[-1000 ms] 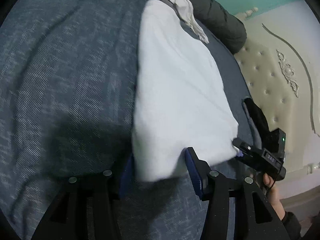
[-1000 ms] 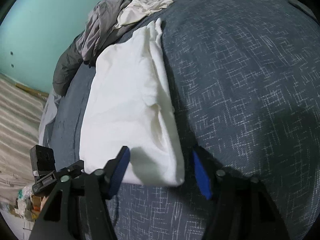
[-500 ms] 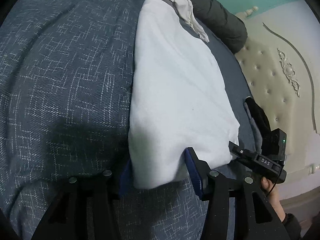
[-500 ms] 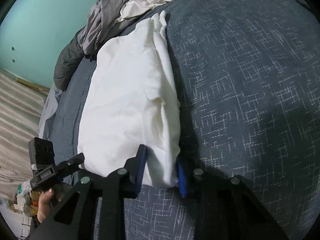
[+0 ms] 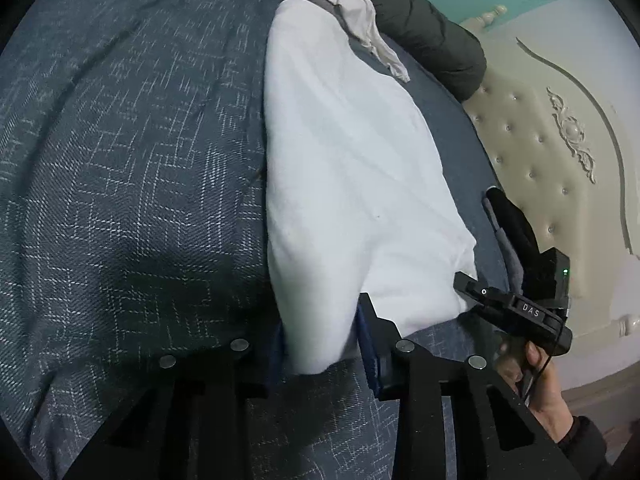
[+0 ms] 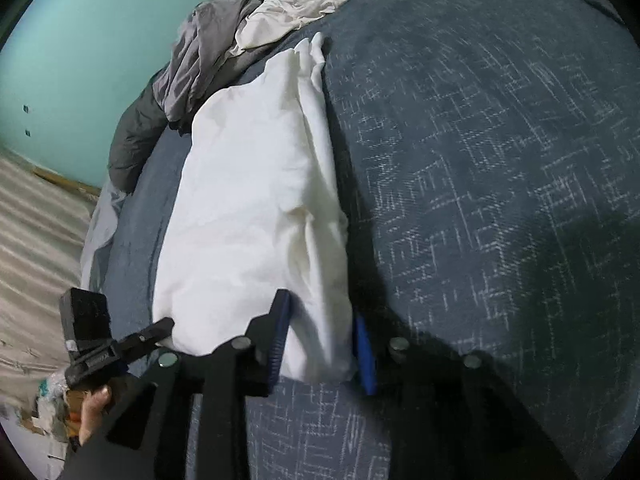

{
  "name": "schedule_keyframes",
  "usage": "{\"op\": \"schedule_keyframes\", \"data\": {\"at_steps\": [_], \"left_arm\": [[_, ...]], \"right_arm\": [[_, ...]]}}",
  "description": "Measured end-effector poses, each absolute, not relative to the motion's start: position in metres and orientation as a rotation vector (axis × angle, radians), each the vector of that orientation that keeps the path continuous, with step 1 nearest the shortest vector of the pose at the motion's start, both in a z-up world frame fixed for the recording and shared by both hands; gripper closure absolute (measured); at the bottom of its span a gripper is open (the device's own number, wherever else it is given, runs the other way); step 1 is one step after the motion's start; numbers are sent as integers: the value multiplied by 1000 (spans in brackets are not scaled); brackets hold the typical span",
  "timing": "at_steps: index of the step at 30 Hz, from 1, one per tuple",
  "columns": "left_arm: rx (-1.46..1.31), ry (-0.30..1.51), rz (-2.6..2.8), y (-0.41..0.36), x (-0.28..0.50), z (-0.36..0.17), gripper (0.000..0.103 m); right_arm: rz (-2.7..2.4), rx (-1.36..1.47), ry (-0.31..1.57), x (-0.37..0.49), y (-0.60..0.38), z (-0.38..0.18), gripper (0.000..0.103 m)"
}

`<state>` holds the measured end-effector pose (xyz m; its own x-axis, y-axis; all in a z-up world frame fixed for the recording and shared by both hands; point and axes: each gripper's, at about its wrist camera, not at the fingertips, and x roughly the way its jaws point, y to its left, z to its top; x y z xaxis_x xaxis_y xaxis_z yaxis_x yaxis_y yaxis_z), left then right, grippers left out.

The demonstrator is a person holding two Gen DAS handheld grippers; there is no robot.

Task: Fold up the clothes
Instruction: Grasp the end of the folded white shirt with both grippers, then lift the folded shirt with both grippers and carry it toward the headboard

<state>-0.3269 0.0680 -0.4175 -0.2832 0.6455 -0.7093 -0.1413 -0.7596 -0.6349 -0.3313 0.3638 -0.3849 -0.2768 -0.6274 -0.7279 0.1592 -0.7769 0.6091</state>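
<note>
A white garment (image 5: 352, 184), folded into a long strip, lies on the blue bedspread (image 5: 128, 184). My left gripper (image 5: 320, 344) is shut on its near left corner, the cloth bunched between the blue pads. In the right wrist view the same white garment (image 6: 256, 208) runs away from me. My right gripper (image 6: 322, 348) is shut on the thick folded near right corner. Each view shows the other gripper at the opposite corner: the right one (image 5: 516, 312) and the left one (image 6: 120, 344), each held by a hand.
A heap of grey and white clothes (image 6: 240, 32) and a dark jacket (image 5: 432, 36) lie at the far end of the garment. The cream tufted headboard (image 5: 560, 152) borders the bed on one side, with a black item (image 5: 512, 220) beside it. Blue bedspread (image 6: 480, 160) stretches away on the other side.
Both grippers stood open around the near corners a second ago. The right one shut on the cloth first, then the left. The near edge is now bunched and slightly raised.
</note>
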Motion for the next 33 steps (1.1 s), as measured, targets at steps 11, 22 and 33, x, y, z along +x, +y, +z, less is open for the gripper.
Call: {"op": "schedule_keyframes", "data": {"at_steps": [11, 22, 33], "left_arm": [[-1453, -614, 2090, 63, -326, -422, 64], [-1382, -563, 2142, 67, -317, -373, 73], [-1242, -547, 2161, 75, -277, -268, 74]], "right_arm": [[-2100, 1451, -474, -333, 338, -382, 92], [-2101, 1338, -511, -324, 346, -334, 96], [-2115, 1212, -487, -287, 362, -227, 96]]}}
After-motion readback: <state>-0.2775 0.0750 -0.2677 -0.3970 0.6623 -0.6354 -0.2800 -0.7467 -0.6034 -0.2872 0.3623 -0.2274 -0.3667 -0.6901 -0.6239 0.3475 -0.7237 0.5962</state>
